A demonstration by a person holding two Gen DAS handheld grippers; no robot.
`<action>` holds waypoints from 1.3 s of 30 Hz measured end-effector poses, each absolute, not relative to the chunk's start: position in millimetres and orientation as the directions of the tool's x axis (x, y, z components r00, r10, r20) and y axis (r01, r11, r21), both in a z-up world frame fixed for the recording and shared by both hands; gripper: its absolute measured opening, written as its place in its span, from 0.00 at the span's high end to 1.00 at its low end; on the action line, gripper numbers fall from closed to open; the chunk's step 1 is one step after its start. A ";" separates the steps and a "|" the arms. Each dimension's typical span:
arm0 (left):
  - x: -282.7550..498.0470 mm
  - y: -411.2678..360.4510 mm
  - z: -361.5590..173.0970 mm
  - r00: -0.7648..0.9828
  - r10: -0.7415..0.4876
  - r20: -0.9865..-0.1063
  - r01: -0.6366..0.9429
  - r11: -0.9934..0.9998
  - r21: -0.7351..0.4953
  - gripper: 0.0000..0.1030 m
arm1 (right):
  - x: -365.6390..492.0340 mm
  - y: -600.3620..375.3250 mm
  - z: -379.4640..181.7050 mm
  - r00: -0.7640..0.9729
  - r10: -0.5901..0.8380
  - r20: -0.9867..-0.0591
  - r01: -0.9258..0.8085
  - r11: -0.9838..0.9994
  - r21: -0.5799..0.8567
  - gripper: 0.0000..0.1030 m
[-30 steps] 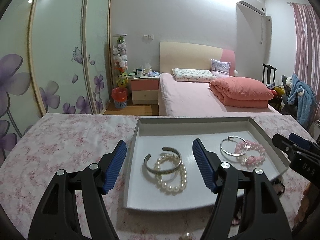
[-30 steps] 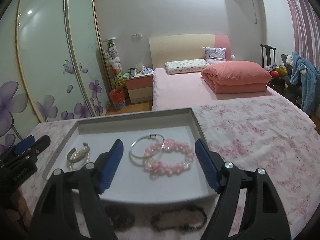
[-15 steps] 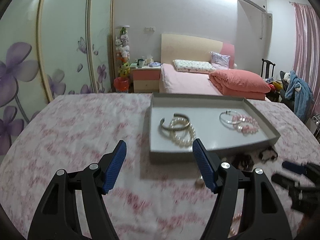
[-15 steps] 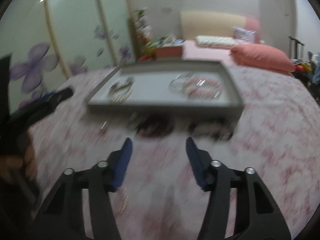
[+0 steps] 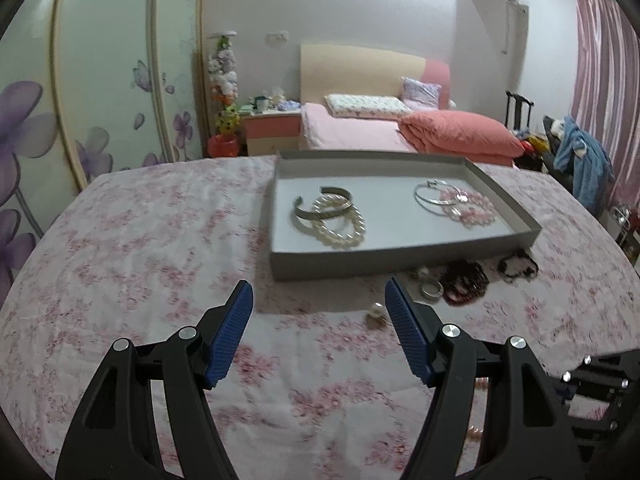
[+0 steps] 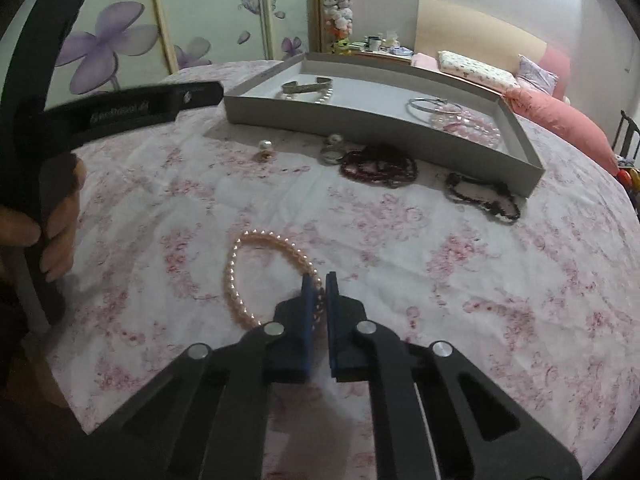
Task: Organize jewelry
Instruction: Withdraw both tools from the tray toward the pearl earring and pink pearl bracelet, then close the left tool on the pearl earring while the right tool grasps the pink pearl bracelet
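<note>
A grey tray (image 5: 400, 258) (image 6: 360, 114) on the floral cloth holds a silver cuff (image 5: 324, 210), a white pearl bracelet (image 5: 340, 228), a silver bangle (image 5: 434, 198) and a pink bead bracelet (image 5: 472, 210). In front of the tray lie a pearl earring (image 6: 265, 148), silver rings (image 6: 332, 150), a dark red bracelet (image 6: 378, 166) and a black bracelet (image 6: 484, 194). My right gripper (image 6: 319, 280) is shut on a pink pearl bracelet (image 6: 236, 276) lying on the cloth. My left gripper (image 5: 318, 300) is open and empty, short of the tray.
The table's floral cloth (image 6: 500, 300) stretches around the tray. The left gripper's body and the hand holding it (image 6: 52, 216) fill the left of the right wrist view. A bed (image 5: 380, 132) and wardrobe doors (image 5: 100, 80) stand behind.
Both grippers pulled back from the tray toward the near side of the table. My right gripper went from open to shut on the pink pearl bracelet. The left stayed open.
</note>
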State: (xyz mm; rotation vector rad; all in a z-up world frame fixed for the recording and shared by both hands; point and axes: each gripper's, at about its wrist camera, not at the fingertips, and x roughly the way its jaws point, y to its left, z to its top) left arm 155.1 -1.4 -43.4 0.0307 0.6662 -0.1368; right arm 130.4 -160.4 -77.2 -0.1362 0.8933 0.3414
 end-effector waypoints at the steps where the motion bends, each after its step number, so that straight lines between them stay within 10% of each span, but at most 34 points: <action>1: 156.6 -4.7 -45.5 0.769 -0.123 -0.628 0.146 0.989 -0.016 0.33 | 133.3 -164.8 -76.3 0.585 0.213 -0.782 -0.326 0.945 0.014 0.94; 12: 176.9 -37.4 -72.0 0.668 -0.125 -0.734 0.204 0.979 0.020 0.37 | 174.4 -218.5 -77.5 0.618 0.092 -0.781 -0.072 0.996 0.061 0.94; 28: 194.2 -34.9 -84.7 0.624 -0.070 -0.778 0.163 0.986 0.043 0.83 | 177.0 -214.2 -77.9 0.613 0.119 -0.781 -0.092 0.993 0.079 0.94; 39: 175.1 -1.9 -83.0 0.627 -0.081 -0.775 0.156 0.987 0.023 0.85 | 173.4 -215.9 -78.1 0.605 0.129 -0.786 -0.098 0.991 0.087 0.93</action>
